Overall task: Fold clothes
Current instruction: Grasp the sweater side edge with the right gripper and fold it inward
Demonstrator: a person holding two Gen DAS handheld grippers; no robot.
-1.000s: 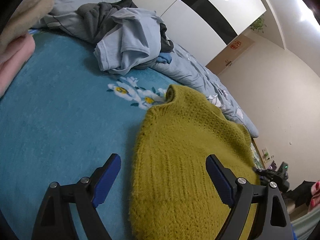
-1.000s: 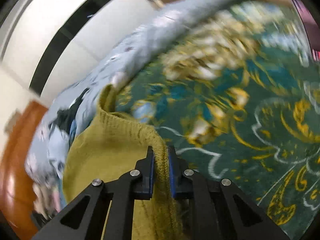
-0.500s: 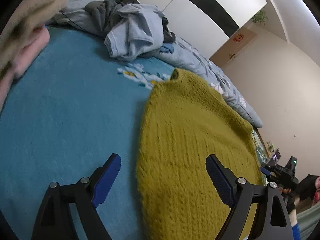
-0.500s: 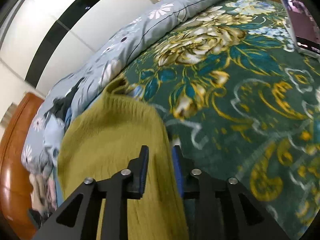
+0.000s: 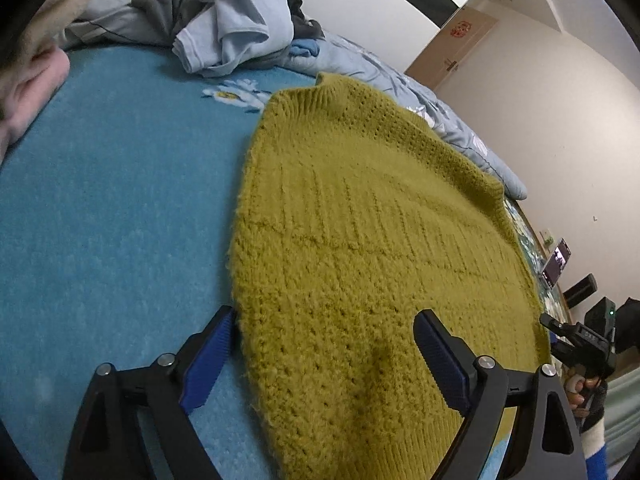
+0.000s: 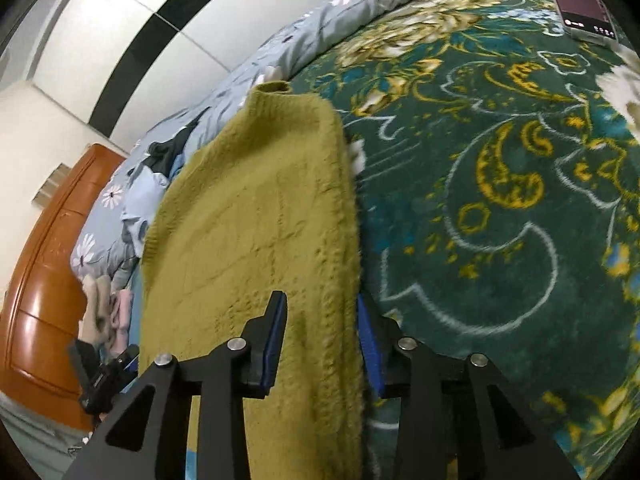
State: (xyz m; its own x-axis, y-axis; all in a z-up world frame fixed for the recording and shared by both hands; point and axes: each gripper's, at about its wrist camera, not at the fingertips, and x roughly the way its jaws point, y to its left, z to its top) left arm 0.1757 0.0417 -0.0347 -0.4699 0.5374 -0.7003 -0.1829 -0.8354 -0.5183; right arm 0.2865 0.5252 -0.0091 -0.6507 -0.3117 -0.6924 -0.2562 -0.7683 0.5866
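A mustard-yellow knitted sweater (image 5: 360,240) lies spread flat on the bed, its collar at the far end. My left gripper (image 5: 326,356) hovers open over the near left part of it, with the sweater's left edge running between the fingers. In the right wrist view the same sweater (image 6: 248,220) lies partly on the dark green floral blanket (image 6: 500,240). My right gripper (image 6: 322,338) is open, its blue pads standing either side of the sweater's right edge without pressing on it. The right gripper (image 5: 576,340) also shows at the far right of the left wrist view.
A heap of light blue and grey clothes (image 5: 236,28) sits beyond the sweater on the blue blanket (image 5: 100,200). Folded pink and beige items (image 5: 32,76) lie at far left. A grey floral duvet (image 6: 320,20) runs along the back. A phone (image 6: 580,0) lies on the green blanket, and a wooden headboard (image 6: 40,280) stands left.
My right gripper was shut on the sweater's edge and has opened, letting it go. The sweater has settled flat. My left gripper has come closer over the sweater's left edge.
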